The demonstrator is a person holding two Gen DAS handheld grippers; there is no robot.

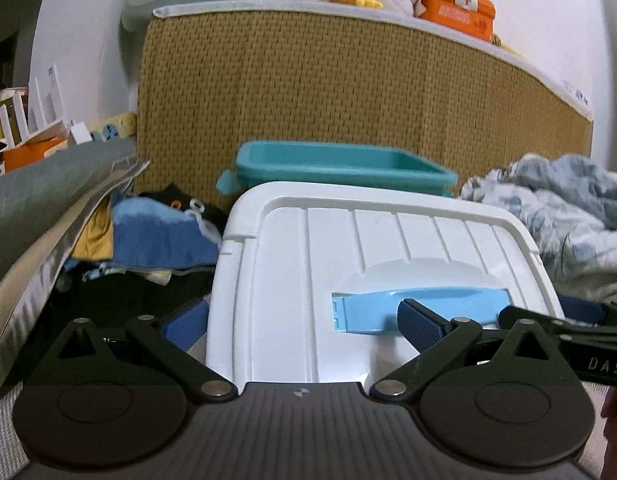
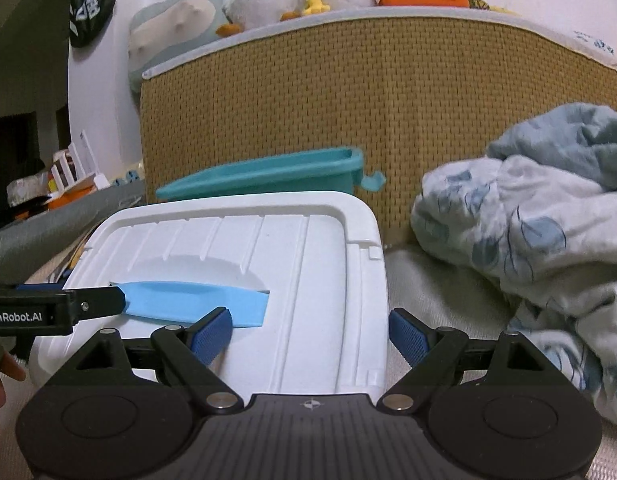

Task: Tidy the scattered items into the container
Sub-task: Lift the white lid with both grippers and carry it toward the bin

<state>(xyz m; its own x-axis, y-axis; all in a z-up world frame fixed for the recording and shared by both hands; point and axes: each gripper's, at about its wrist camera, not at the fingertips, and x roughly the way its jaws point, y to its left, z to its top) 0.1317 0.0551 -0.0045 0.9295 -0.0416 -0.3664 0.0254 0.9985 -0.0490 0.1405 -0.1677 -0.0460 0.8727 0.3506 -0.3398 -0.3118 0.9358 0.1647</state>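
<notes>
A white box lid [image 1: 388,240] [image 2: 268,240] with a light-blue handle [image 1: 408,308] [image 2: 196,304] lies flat in front of both grippers. Behind it stands a teal tub [image 1: 340,164] [image 2: 268,172]. My left gripper [image 1: 304,326] is open and straddles the lid's left edge, one pad off its side, the other by the handle. My right gripper [image 2: 310,334] is open and straddles the lid's right edge. Each gripper shows in the other's view, the right one [image 1: 556,328] and the left one [image 2: 68,308]. Nothing is held.
Mixed blue, yellow and black clothes [image 1: 156,236] are piled left of the lid. A crumpled blue-patterned cloth [image 1: 568,216] [image 2: 528,240] lies on the right. A woven tan panel [image 1: 348,92] [image 2: 368,92] rises behind, topped with plush toys and an orange first-aid box [image 1: 456,8].
</notes>
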